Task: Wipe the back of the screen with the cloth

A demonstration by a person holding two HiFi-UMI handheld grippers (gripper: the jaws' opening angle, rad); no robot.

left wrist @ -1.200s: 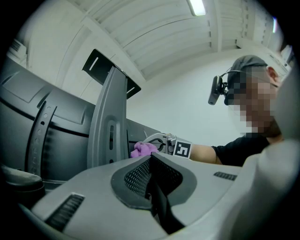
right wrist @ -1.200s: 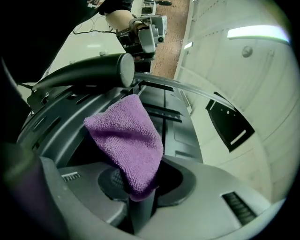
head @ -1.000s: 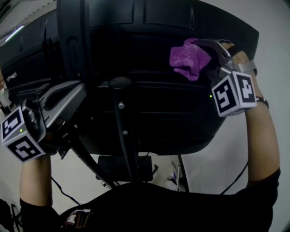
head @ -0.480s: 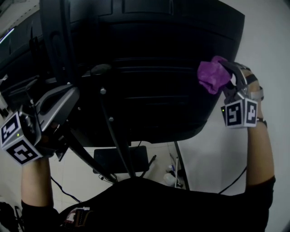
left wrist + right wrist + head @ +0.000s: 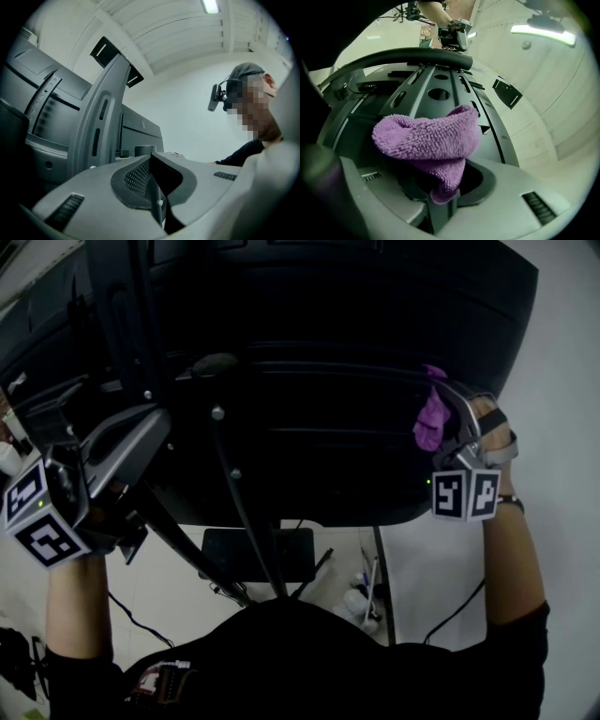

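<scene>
Right gripper (image 5: 441, 404) pinches the cloth (image 5: 430, 425) at 3 o'clock — press it flat on the screen (image 5: 319, 324); left gripper (image 5: 153, 178) closed, empty.

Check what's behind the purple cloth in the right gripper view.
Behind the purple cloth, pinched in the right gripper, is the dark slotted back of the screen. The patch directly behind the cloth is covered, so contact there cannot be confirmed.
</scene>
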